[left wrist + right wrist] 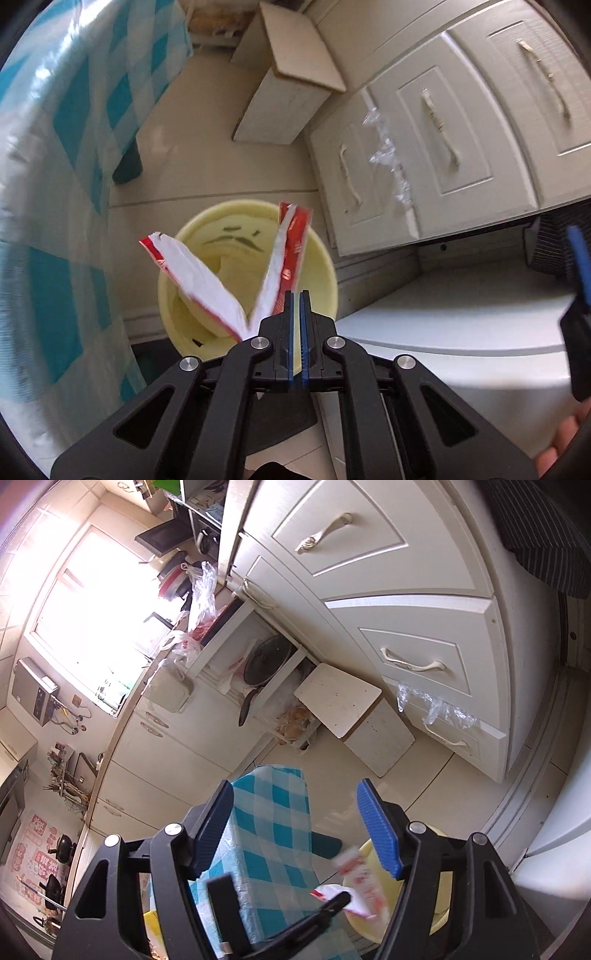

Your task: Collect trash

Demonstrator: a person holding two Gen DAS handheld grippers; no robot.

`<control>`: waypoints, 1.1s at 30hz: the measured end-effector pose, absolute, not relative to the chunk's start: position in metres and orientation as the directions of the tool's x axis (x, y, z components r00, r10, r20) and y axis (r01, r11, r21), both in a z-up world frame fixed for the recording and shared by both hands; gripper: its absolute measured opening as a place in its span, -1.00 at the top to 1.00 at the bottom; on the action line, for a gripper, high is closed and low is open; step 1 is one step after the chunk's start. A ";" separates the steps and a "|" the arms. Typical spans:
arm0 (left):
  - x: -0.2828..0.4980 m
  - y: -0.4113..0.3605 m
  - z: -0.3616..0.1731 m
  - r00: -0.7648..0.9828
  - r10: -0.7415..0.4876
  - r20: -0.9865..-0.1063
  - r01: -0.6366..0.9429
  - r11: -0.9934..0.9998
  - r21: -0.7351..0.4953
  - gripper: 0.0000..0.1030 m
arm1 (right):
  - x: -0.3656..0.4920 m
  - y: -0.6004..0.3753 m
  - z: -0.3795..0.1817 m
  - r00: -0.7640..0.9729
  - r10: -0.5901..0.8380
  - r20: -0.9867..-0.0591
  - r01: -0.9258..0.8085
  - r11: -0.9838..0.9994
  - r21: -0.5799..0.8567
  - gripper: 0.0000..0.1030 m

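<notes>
Left to right: checked desk (55, 155) cloth; red-and-white torn wrapper (207, 284), folded into a V and pinched at its crease by the left hand-held gripper (298, 306) directly above the yellow bin (325, 266). The right hand-held gripper (295, 812) stands wide, empty. Best practice — centre the wrapper over the bin's mouth, then part the jaws fully.

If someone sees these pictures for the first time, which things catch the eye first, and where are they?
First comes the red and white wrapper, pinched in the shut left tongs directly above the pale yellow bin on the floor. Next is the blue checked tablecloth, hanging beside the bin, seen between the open, empty right tongs. Behind stand cream cabinets, with clear plastic film caught on a lower drawer.
</notes>
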State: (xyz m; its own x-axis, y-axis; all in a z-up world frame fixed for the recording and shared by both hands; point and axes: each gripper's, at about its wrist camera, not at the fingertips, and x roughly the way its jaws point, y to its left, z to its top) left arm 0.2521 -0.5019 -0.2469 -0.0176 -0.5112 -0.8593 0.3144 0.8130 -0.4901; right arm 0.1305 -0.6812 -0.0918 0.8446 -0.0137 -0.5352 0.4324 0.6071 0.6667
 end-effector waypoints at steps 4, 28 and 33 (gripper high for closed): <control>0.247 -0.500 -0.249 0.000 -0.494 -0.869 0.344 0.816 -0.464 0.08 | 0.136 -0.676 -0.091 0.847 0.005 -0.532 0.417 0.615 0.670 -0.33; 0.177 -0.159 -0.079 0.508 -0.324 -0.798 0.466 0.883 -0.062 -0.77 | 0.213 -0.517 -0.088 0.725 0.358 -0.588 0.131 0.766 0.629 -0.42; 0.198 -0.167 -0.104 0.474 -0.252 -0.843 0.557 0.828 0.065 -0.78 | 0.232 -0.456 -0.098 0.643 0.414 -0.645 0.032 0.827 0.562 -0.44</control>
